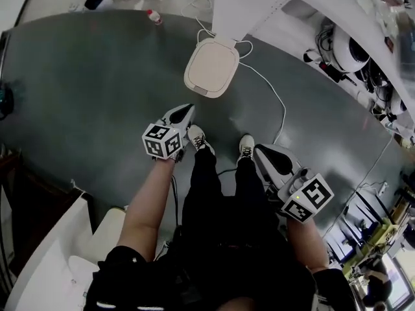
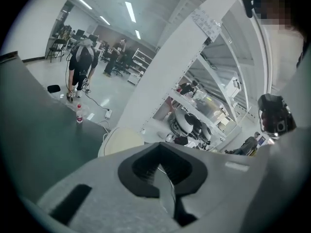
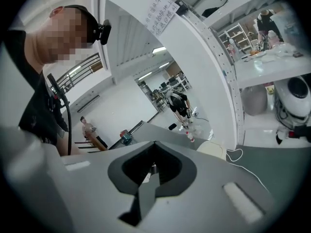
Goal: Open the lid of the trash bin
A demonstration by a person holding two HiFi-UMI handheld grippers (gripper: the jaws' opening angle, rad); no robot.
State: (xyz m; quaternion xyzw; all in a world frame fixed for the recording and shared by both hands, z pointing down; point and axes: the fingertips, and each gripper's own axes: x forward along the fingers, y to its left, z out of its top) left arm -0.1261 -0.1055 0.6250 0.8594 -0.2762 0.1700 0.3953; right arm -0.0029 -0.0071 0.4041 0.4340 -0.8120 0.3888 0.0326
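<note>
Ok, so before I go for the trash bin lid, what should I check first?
1. Trash bin lid in view and shut: ok, it lies flat, ahead of the shoes.
2. Left gripper free: ok, its jaws are together on nothing.
3. Right gripper free: ok, its jaws are together on nothing.
4. Jaws parted to take the lid's edge: not ok, both are shut.
5. A gripper at the lid: not ok, both hang by the shoes, apart from it.
6. White cable off the lid: ok, it lies on the floor beside it.
</note>
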